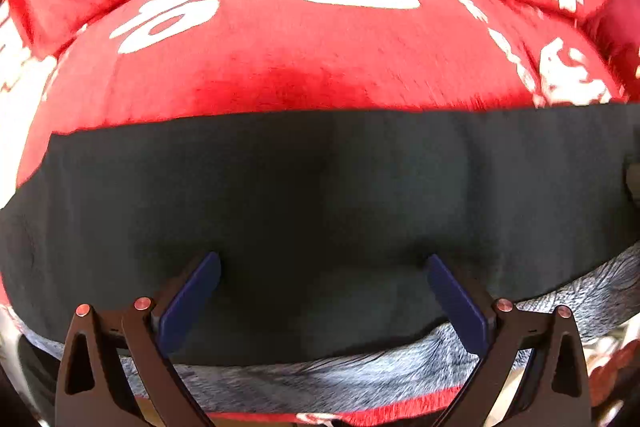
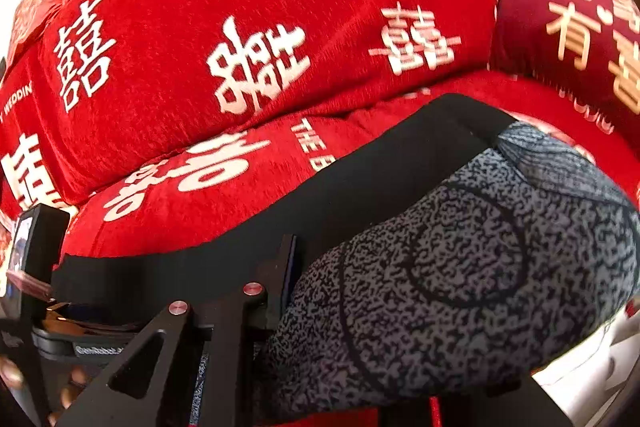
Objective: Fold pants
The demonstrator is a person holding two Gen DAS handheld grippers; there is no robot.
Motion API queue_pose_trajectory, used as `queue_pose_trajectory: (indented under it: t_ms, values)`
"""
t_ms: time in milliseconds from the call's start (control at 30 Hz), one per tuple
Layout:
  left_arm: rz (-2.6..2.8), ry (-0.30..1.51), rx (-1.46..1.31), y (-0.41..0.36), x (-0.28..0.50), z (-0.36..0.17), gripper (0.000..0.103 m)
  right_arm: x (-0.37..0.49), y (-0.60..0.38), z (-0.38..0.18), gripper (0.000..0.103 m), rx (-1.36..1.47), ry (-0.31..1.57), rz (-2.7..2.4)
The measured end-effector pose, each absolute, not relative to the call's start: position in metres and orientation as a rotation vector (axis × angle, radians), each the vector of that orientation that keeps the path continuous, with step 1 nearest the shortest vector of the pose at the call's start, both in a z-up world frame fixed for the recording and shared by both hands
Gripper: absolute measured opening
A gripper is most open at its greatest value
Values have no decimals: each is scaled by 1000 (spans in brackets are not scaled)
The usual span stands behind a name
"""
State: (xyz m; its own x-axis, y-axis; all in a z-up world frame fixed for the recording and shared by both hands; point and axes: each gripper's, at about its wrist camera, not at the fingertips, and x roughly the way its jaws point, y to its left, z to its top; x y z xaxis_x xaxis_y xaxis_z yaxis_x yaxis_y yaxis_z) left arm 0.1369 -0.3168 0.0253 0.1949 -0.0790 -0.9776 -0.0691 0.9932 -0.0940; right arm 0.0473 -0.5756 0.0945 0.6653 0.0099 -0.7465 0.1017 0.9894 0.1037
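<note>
Black with a grey speckled lining, the pants (image 1: 320, 195) lie across the seat of a red sofa cover (image 1: 280, 75) printed in white characters, spread flat for folding. The left gripper (image 1: 323, 301) hovers over them, fingers spread and empty. The right gripper (image 2: 292, 267) apparently pinches a raised speckled fold (image 2: 460, 267), though one finger is hidden; no containers appear.

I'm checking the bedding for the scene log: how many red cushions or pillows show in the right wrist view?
2, perhaps more out of frame: the big red pillow with white characters behind the pants, and a darker red cushion with gold characters at upper right.
</note>
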Motion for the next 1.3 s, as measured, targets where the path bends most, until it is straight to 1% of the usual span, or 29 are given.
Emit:
queue_pose_trajectory:
  t_ms: [267,433,667,833,933,967,1000,1033,1067,1100,1200,1267,1300]
  values:
    - [29,1293,-287,-211,119,46,103,35,-481,127,19,-134,741,-34]
    - [65,1239,-360,-150,102,49,103,24,-402,117,18,-404,687,-20]
    - [157,1178,-453,-69,74,44,103,0,-292,50,18,-847,633,45]
    - [207,1193,-517,-39,63,28,103,-14,-236,-17,18,-1129,642,95]
    - [208,1188,-522,-36,57,27,103,-27,-228,-33,20,-1247,599,42]
    - [204,1185,-522,-36,57,28,103,-29,-227,-31,26,-1261,604,43]
    - [201,1182,-523,-36,57,29,103,-33,-228,-26,43,-1266,612,52]
    - [197,1181,-526,-37,57,30,103,-37,-229,-20,57,-1263,611,62]
    - [189,1178,-529,-39,57,32,103,-44,-231,-11,81,-1250,596,78]
    - [177,1172,-527,-42,57,35,103,-55,-232,2,85,-1227,576,109]
    - [149,1157,-486,-56,57,45,103,-75,-247,42,85,-1076,645,238]
    - [124,1156,-456,-69,56,50,103,-69,-269,70,85,-872,732,313]
    - [105,1158,-441,-77,56,52,103,-57,-292,86,85,-712,791,329]
